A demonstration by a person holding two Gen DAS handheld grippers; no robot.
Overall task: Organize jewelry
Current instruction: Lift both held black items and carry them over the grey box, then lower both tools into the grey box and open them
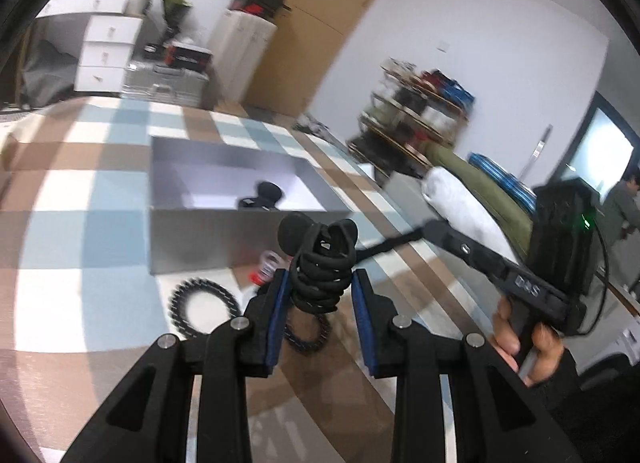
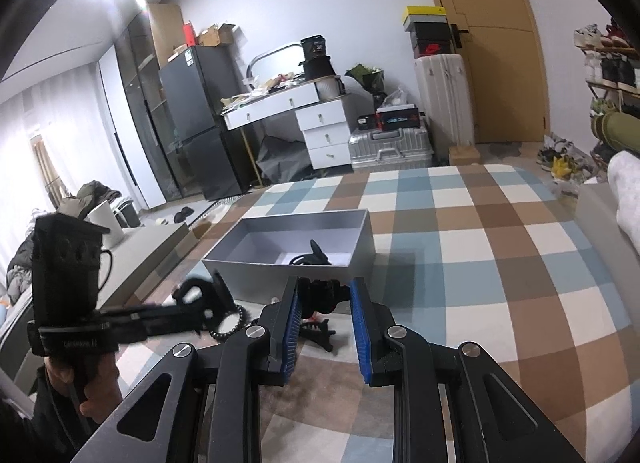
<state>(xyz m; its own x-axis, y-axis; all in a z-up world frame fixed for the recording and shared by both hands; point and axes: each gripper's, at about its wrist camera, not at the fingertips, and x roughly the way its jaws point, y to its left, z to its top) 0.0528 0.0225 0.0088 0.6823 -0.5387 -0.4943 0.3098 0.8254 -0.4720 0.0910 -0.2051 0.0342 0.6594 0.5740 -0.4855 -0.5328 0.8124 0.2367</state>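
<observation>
My left gripper (image 1: 320, 283) is shut on a black coiled hair tie with round ends (image 1: 320, 259), held above the checked cloth in front of the grey open box (image 1: 188, 239). It also shows blurred at the left of the right wrist view (image 2: 208, 303). My right gripper (image 2: 324, 303) is shut on a small black hair clip (image 2: 324, 293) just before the box's near wall (image 2: 260, 275). A black accessory (image 2: 312, 257) lies inside the box. A black beaded bracelet (image 1: 200, 307) and a second ring (image 1: 308, 337) lie on the cloth below my left gripper.
A black claw clip (image 2: 316, 333) and a small red-tipped item (image 1: 266, 267) lie on the checked cloth near the box. A white pillow (image 1: 460, 207) lies to the right. A dresser, suitcases and a shoe rack stand beyond the bed.
</observation>
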